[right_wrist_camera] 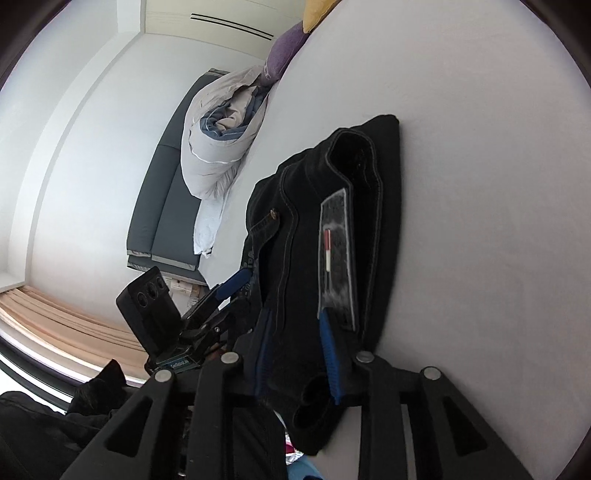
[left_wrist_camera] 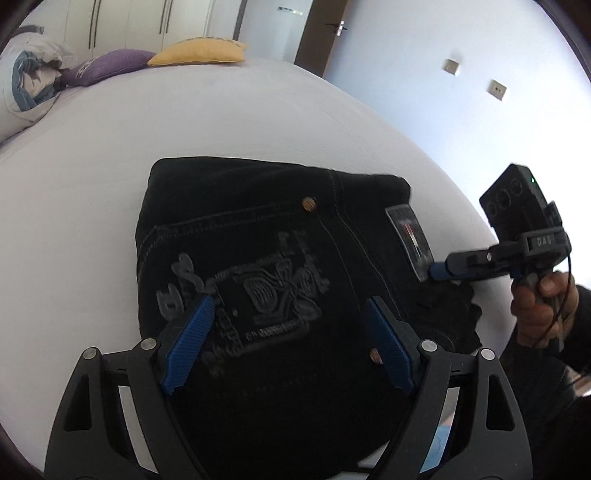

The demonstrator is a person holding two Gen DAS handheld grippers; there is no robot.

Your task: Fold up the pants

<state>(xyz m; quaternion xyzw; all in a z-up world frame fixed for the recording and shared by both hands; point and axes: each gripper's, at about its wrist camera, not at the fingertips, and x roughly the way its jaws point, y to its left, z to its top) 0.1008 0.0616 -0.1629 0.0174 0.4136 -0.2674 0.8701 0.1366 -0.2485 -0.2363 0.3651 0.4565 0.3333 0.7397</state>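
Observation:
Black pants [left_wrist_camera: 266, 258] lie folded in a compact stack on the white bed [left_wrist_camera: 221, 122], with an embroidered back pocket and a grey waistband patch [left_wrist_camera: 408, 240] facing up. My left gripper [left_wrist_camera: 290, 328] is open just above the pocket, blue pads spread wide, holding nothing. My right gripper [right_wrist_camera: 295, 354] is shut on the pants [right_wrist_camera: 325, 221] at the waistband edge by the patch [right_wrist_camera: 338, 258]. It also shows in the left wrist view [left_wrist_camera: 439, 271] at the stack's right side.
A yellow pillow [left_wrist_camera: 201, 51] and a purple pillow [left_wrist_camera: 107, 66] lie at the far end of the bed. A rolled grey duvet [right_wrist_camera: 221, 136] sits beside them. A door [left_wrist_camera: 321, 29] and wall sockets are to the right.

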